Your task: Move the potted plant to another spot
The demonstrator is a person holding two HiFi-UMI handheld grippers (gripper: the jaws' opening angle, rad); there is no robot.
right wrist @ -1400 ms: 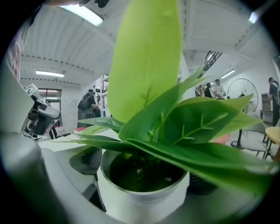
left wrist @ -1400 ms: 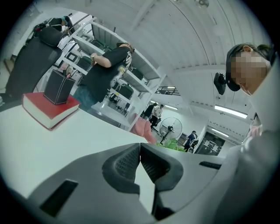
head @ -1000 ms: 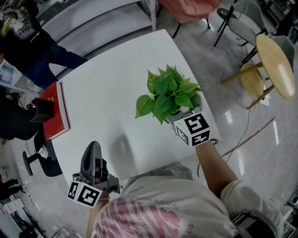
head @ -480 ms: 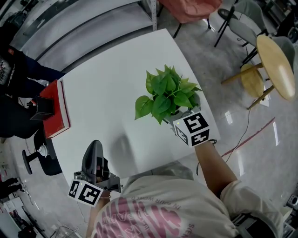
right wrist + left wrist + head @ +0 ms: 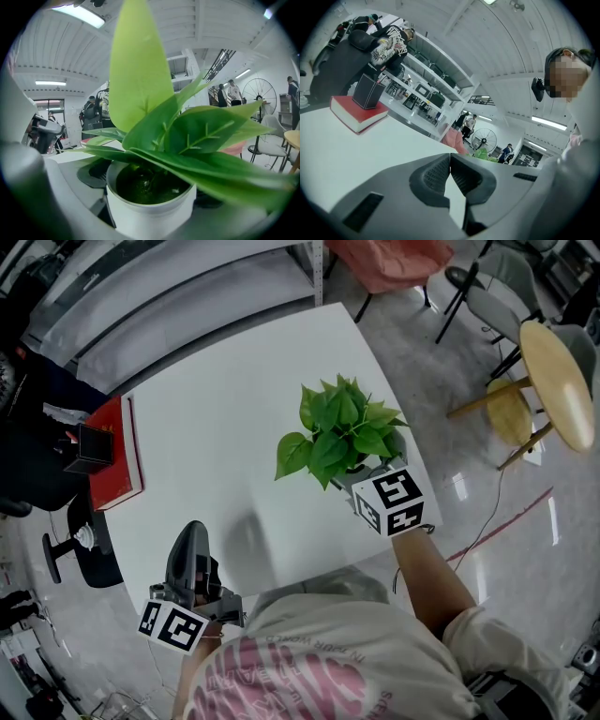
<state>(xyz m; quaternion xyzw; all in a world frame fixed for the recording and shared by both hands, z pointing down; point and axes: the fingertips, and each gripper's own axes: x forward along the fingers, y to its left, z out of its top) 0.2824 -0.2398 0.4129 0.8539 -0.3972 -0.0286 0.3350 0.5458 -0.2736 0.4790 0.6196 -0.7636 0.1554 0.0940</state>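
Observation:
The potted plant [image 5: 339, 430], broad green leaves in a small white pot [image 5: 150, 206], stands near the right edge of the white table [image 5: 216, 437]. My right gripper [image 5: 361, 474] is shut on the pot, its jaws pressed against both sides of it in the right gripper view; leaves hide the fingertips in the head view. My left gripper [image 5: 190, 554] sits at the table's near edge, far left of the plant. Its ribbed pads [image 5: 436, 174] meet with nothing between them.
A red book [image 5: 114, 456] with a black box [image 5: 86, 448] on it lies at the table's left edge. A person in dark clothes [image 5: 351, 44] stands beyond it. Round wooden stools [image 5: 553, 376] and chairs stand on the glossy floor to the right.
The plant and both grippers have barely shifted. The person in dark clothes at the far left has moved out of the head view.

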